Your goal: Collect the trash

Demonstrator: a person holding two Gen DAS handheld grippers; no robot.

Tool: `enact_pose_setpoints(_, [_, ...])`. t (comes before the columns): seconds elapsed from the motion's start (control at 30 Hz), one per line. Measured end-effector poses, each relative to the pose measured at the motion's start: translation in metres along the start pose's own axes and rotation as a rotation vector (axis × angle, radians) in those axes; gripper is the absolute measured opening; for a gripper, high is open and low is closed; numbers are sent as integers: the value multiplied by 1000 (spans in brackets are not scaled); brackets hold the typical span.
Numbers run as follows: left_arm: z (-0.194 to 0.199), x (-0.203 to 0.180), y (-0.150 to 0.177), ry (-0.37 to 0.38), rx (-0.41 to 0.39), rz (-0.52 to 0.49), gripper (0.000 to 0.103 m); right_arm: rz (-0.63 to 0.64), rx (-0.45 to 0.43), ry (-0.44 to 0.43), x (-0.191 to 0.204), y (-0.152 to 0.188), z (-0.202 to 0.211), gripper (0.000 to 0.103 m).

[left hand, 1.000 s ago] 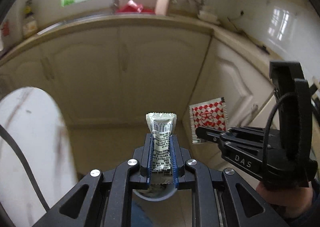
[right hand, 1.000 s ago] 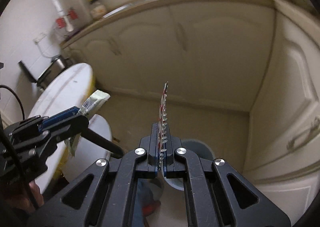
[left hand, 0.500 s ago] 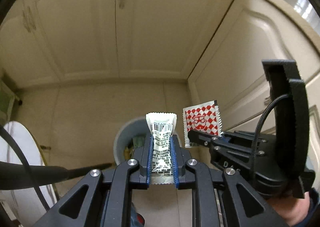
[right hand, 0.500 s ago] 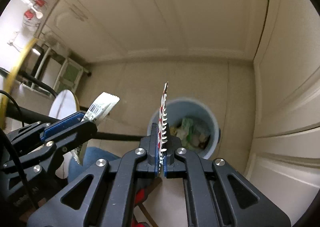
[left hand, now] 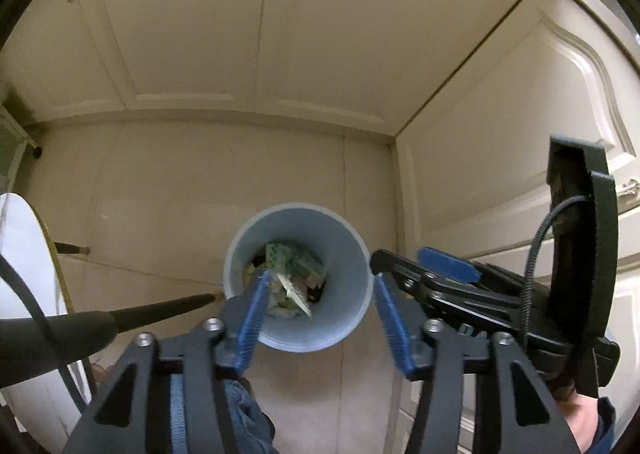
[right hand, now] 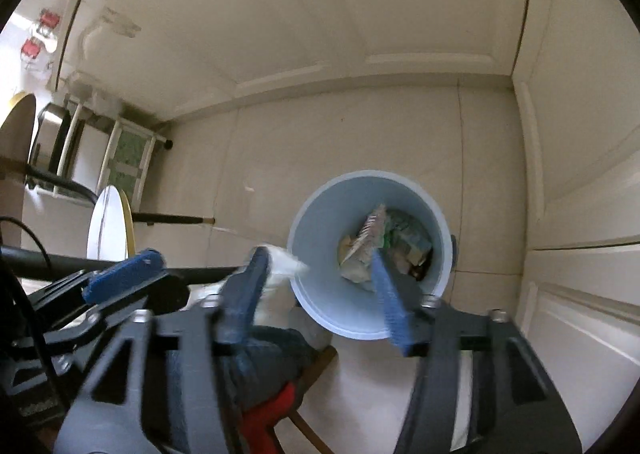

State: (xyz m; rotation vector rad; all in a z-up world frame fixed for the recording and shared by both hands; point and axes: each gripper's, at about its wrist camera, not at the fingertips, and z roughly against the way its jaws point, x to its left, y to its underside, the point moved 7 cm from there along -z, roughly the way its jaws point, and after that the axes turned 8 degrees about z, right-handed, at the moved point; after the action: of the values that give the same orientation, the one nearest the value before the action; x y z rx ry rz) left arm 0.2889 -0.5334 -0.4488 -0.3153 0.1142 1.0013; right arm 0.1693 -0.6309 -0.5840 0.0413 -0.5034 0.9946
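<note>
Dropping two wrappers into the bin

We hold both grippers over the blue bin (left hand: 298,280) on the floor; the left gripper (left hand: 318,304) and right gripper (right hand: 320,282) have just been opening, fingers now wide with nothing between them. A second ago each pinched a wrapper; now a silver wrapper (left hand: 294,290) lies among the trash at the bin's 6 o'clock. Next, we judge, lift away toward the counter for more trash.
</note>
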Motion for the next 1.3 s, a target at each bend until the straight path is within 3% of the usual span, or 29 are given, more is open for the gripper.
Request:
enact_pose_setpoints(0.03, [0,0,-3,-5,-3,2,56,-9,-6,-1,-3,2,1,67])
enact_pose_setpoints(0.13, [2,1,-4,-22,-22,-5,69,-55,-30,14,-14,5,6,103])
enact_pose_setpoints(0.2, [7,-4,-6,-46,-50,-25,78,-90,-47,25,-23,8,13,103])
enact_pose_setpoints(0.37, [18,-21,2,-93,-118,-79,88,-163,-71,73,-39,15,31,103])
enact_pose_setpoints(0.53, [43,-42,14,-100,-185,-122,89,-174,-116,129,-36,18,66,103])
enact_pose_setpoints(0.7, [110,-45,55,-45,-303,-158,89,-182,-237,160,-19,16,127,103])
enact_pose_setpoints(0.93, [238,-22,105,-61,-572,-159,102,-56,-426,157,63,1,226,103])
enact_pose_setpoints(1.1, [319,24,148,-140,-717,-71,102,103,-543,108,163,-1,279,103])
enact_pose_setpoints(1.3, [396,73,219,-255,-854,52,102,312,-621,43,291,15,308,103])
